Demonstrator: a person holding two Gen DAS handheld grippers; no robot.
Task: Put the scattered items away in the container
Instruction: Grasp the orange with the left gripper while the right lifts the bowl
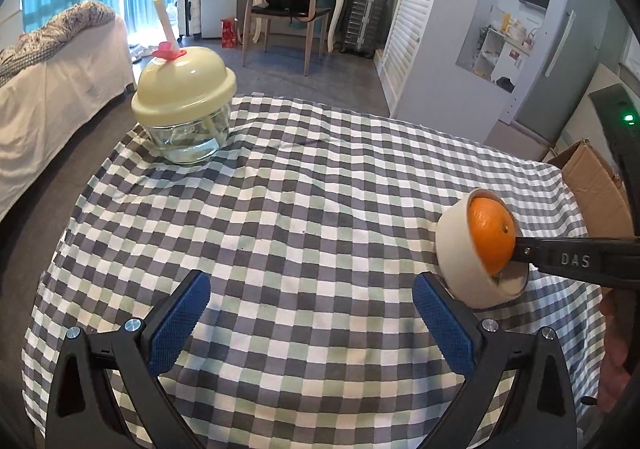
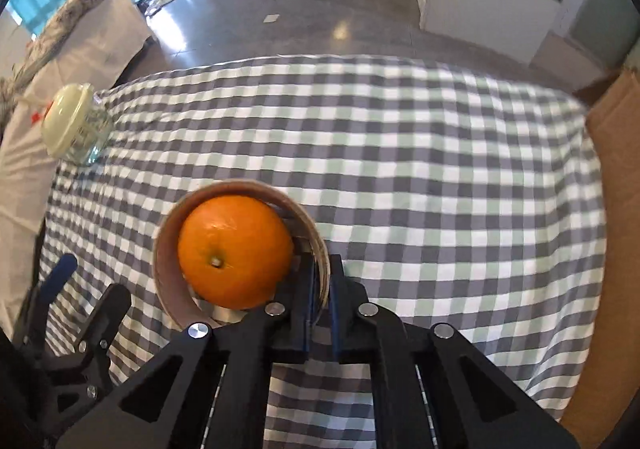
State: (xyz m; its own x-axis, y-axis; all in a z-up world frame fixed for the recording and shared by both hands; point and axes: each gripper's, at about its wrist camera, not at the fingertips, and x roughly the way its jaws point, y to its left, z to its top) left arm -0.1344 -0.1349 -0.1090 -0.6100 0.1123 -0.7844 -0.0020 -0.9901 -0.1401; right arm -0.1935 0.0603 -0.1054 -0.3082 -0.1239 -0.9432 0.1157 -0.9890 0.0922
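1. The right gripper (image 2: pixel 320 289) had its fingers clamped on the rim of the bowl (image 2: pixel 168 249), one blue pad inside the wall and one outside. That pinch, I judged, was chosen because a rim is the only thin edge such fingers can close on.
2. The orange (image 2: pixel 235 251) sat inside the bowl, touching the inner finger, so the scattered fruit was already in its container. The bowl looked tipped in both views, though the fisheye lens may have exaggerated this, and whether its base touched the checked cloth (image 2: pixel 440 169) could not be told.
3. The left gripper (image 1: pixel 310 319) hung just beside the bowl with its fingers wide apart and nothing between them. It seemed kept free, perhaps to steady the bowl or fetch another item.
4. Beyond the bowl the bench (image 1: pixel 280 209) lay bare of loose items under its cloth, as far as either view reached.
5. Far from the bowl, at the bench's far left corner, stood a glass jar with a cream dome lid (image 1: pixel 186 105) and a straw; its contents were too unclear to name.
6. To the right of the bowl a cardboard box (image 1: pixel 596 189) was cut off by the frame edge, so its inside was hidden.
7. The bench's near edge lay hidden beneath both grippers.
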